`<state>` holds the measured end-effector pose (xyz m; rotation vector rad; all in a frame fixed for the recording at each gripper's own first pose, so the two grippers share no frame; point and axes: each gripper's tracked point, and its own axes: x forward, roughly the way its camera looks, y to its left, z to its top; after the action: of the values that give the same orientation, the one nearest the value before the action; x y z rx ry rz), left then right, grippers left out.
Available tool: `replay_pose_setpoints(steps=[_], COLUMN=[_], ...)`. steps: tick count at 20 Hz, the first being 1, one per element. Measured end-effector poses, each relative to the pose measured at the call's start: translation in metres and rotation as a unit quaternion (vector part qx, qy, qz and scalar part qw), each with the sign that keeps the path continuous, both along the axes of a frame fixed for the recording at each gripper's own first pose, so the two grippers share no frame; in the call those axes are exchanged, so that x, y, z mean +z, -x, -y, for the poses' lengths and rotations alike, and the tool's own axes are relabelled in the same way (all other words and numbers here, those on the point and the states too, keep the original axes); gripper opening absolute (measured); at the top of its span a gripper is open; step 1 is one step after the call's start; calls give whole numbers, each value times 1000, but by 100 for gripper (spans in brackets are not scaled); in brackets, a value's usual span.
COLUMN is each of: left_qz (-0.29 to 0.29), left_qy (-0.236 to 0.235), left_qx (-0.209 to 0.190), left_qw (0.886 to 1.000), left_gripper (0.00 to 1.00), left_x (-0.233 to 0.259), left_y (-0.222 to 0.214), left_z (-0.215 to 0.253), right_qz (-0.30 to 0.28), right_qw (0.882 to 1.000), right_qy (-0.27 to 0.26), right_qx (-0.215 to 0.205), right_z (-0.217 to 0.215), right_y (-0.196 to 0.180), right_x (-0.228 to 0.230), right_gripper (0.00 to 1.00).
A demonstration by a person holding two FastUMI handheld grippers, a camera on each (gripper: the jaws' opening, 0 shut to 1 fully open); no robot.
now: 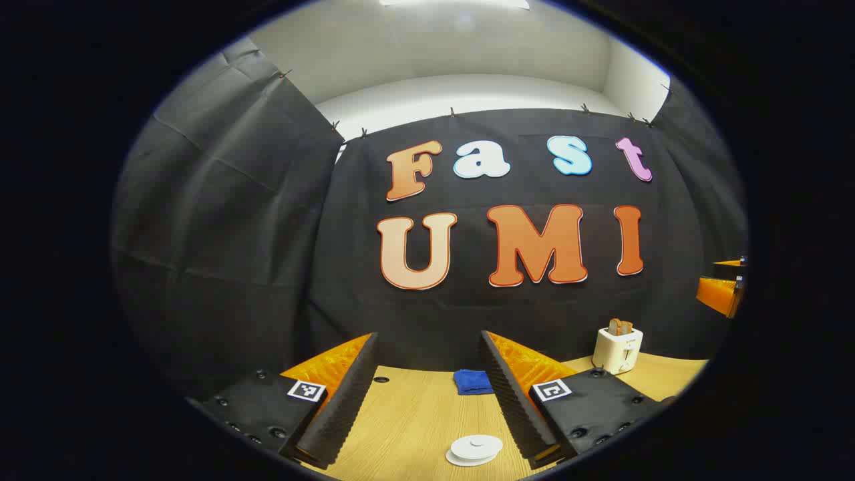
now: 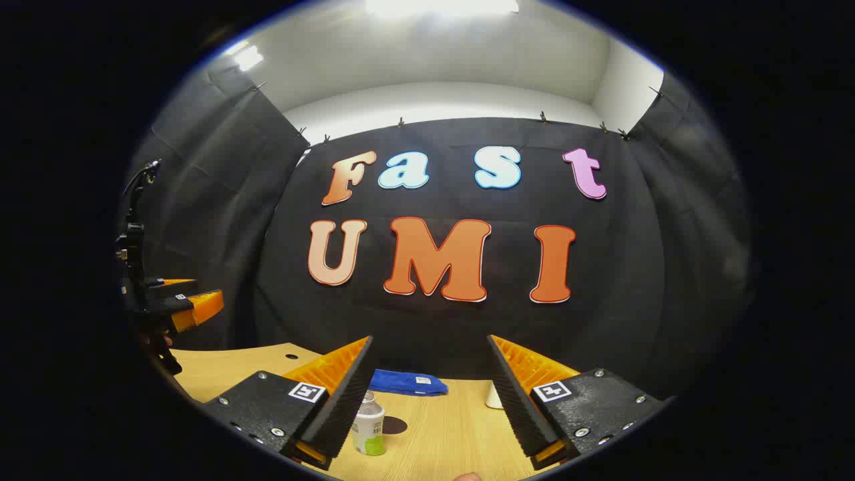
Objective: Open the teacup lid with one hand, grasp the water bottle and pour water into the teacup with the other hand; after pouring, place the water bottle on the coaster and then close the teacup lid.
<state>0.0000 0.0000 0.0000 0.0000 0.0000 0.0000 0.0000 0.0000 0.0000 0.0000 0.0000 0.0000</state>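
Water bottle (image 2: pixel 368 423) upright, cap up — both tongs, left (image 1: pixel 427 401) & right (image 2: pixel 431 401), spread wide, empty.

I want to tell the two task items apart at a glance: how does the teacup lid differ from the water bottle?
The teacup lid is a flat, low white disc with a small knob on top; the water bottle stands tall and upright, with a white cap and a white and green label. The lid lies between the open fingers of the left gripper; the bottle stands beside the inner face of one finger of the right gripper. Neither is gripped, and both are over the wooden table.
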Motion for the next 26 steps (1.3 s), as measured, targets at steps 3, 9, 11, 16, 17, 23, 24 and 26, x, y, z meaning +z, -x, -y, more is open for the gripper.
replay_pose_setpoints(steps=[3, 9, 11, 16, 17, 23, 24, 26], left_qz=[2, -11, -12, -14, -14, -21, -19, -17], left_qy=[4, 5, 4, 0, 0, -2, -4, -6], left_qx=[2, -4, -5, -9, -10, -12, -13, -15], left_qw=[1000, 1000, 1000, 1000, 1000, 1000, 1000, 1000], left_gripper=[95, 96, 96, 96, 97, 96, 97, 96], left_x=[1, -6, -6, -6, -6, -13, -12, -12], left_y=[1, -5, -6, -12, -14, -19, -20, -21], left_z=[-3, 4, 5, 14, 16, 22, 23, 24], right_qz=[-6, -13, -15, -16, -17, -27, -26, -24], right_qw=[1000, 1000, 1000, 1000, 1000, 999, 999, 999], right_qy=[-4, -13, -13, -18, -18, -22, -22, -24], right_qx=[0, -9, -13, -12, -12, -6, -6, -6], right_z=[1, 11, 16, 21, 22, 24, 24, 25], right_y=[2, 1, -2, -5, -7, -12, -13, -15], right_x=[-6, -12, -14, -17, -19, -28, -28, -27], right_gripper=[97, 98, 98, 98, 98, 98, 98, 98])
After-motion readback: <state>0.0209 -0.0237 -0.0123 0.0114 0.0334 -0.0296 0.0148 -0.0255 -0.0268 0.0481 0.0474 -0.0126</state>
